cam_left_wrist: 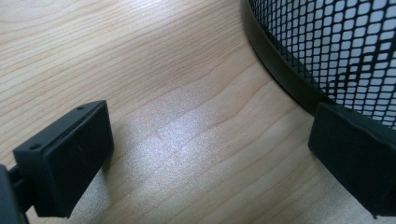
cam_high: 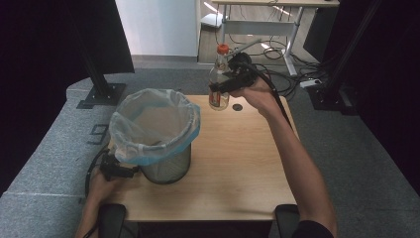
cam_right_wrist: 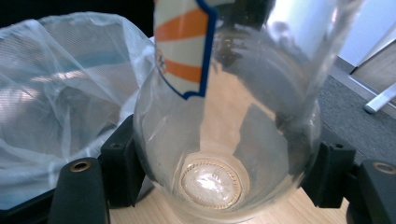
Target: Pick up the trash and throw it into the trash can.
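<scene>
A clear plastic bottle (cam_high: 219, 79) with an orange cap (cam_high: 223, 48) and an orange-striped label stands upright at the table's far edge. My right gripper (cam_high: 223, 88) is shut on its lower body. In the right gripper view the bottle (cam_right_wrist: 224, 116) sits between the two jaws, its base just above the wood. A black mesh bin (cam_high: 166, 166) with a translucent bag liner (cam_high: 153, 124) stands at the front left. My left gripper (cam_high: 130, 172) rests open on the table beside the bin's base. In the left gripper view one jaw touches the bin (cam_left_wrist: 336, 46).
The wooden table (cam_high: 237, 168) has a small dark round spot (cam_high: 237, 106) near the bottle. Grey carpet surrounds the table. A black stand base (cam_high: 101, 94) sits far left, and cables (cam_high: 297, 74) lie on the floor behind under a desk.
</scene>
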